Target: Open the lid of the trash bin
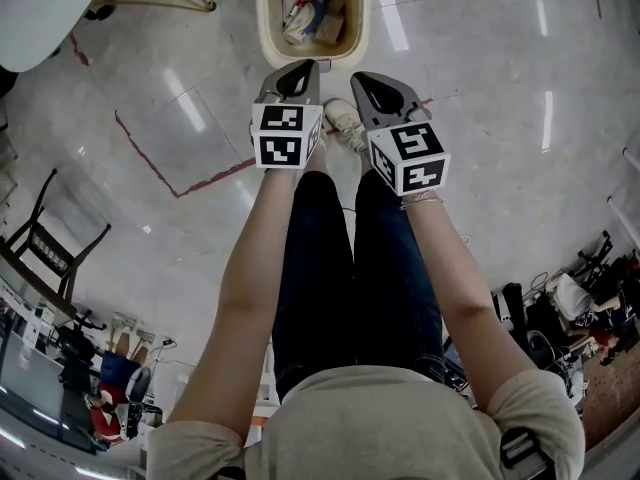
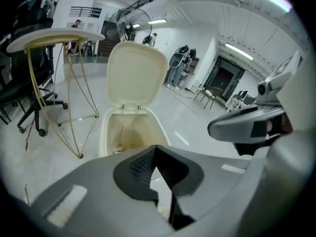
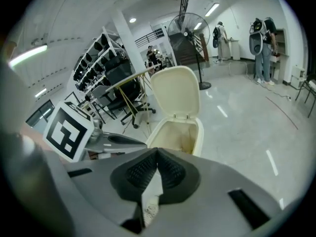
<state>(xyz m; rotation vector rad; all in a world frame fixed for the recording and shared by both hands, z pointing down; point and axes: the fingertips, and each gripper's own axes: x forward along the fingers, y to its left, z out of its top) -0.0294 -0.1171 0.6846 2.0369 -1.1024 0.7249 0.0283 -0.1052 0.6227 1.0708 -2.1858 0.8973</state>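
The cream trash bin (image 1: 312, 13) stands on the floor just ahead of my feet. Its lid (image 2: 136, 73) is swung up and stands upright on its rear hinge, and trash shows inside in the head view. My left gripper (image 1: 300, 68) and right gripper (image 1: 365, 78) hang side by side just short of the bin's near rim, touching nothing. Both are shut with nothing between the jaws. A white shoe (image 1: 345, 123) sits between them, near the bin's base. The left gripper view shows the open bin (image 2: 131, 130) beyond my left gripper (image 2: 155, 149). The right gripper view shows the lid (image 3: 175, 90) above my right gripper (image 3: 158, 152).
A white table (image 1: 40, 8) on thin gold legs (image 2: 74, 98) stands left of the bin. Red tape lines (image 1: 160, 163) mark the floor. A black chair (image 1: 50, 243) is at the left and clutter (image 1: 580, 298) at the right. A fan (image 3: 185, 28) and people stand far behind.
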